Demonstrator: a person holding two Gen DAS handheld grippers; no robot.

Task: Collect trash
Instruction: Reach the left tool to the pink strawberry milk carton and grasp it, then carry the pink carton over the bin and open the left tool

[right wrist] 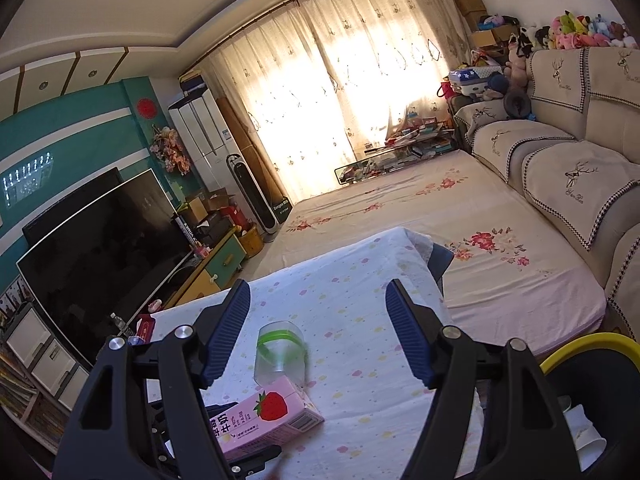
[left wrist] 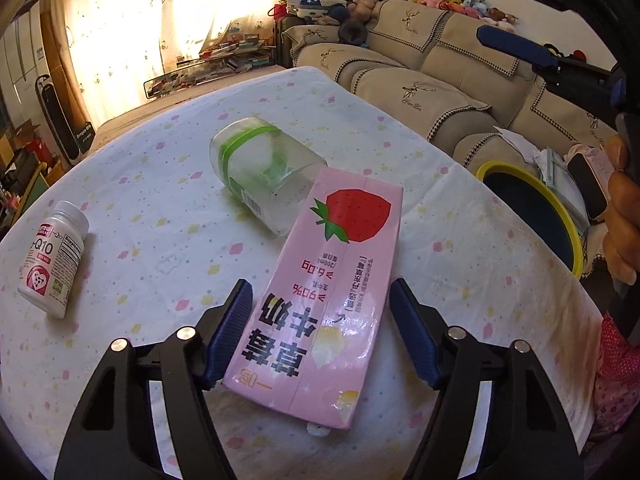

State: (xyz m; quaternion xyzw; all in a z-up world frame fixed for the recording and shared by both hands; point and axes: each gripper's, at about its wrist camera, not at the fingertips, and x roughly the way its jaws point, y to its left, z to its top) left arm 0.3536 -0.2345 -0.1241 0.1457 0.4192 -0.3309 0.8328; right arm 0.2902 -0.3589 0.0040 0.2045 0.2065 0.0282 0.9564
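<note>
A pink strawberry milk carton (left wrist: 324, 304) lies flat on the table with the dotted cloth (left wrist: 160, 220). My left gripper (left wrist: 320, 300) is open, with one finger on each side of the carton; I cannot tell whether the pads touch it. A clear plastic cup with a green band (left wrist: 260, 172) lies on its side just beyond the carton. A white supplement bottle (left wrist: 52, 256) lies at the left. My right gripper (right wrist: 318, 300) is open and empty, held high above the table. The carton (right wrist: 264, 416) and cup (right wrist: 282, 356) show below it.
A dark bin with a yellow rim (left wrist: 536, 208) stands off the table's right edge; in the right wrist view the bin (right wrist: 580, 356) holds white paper. A beige sofa (left wrist: 440, 80) lies beyond. A television (right wrist: 104, 248) stands at the left.
</note>
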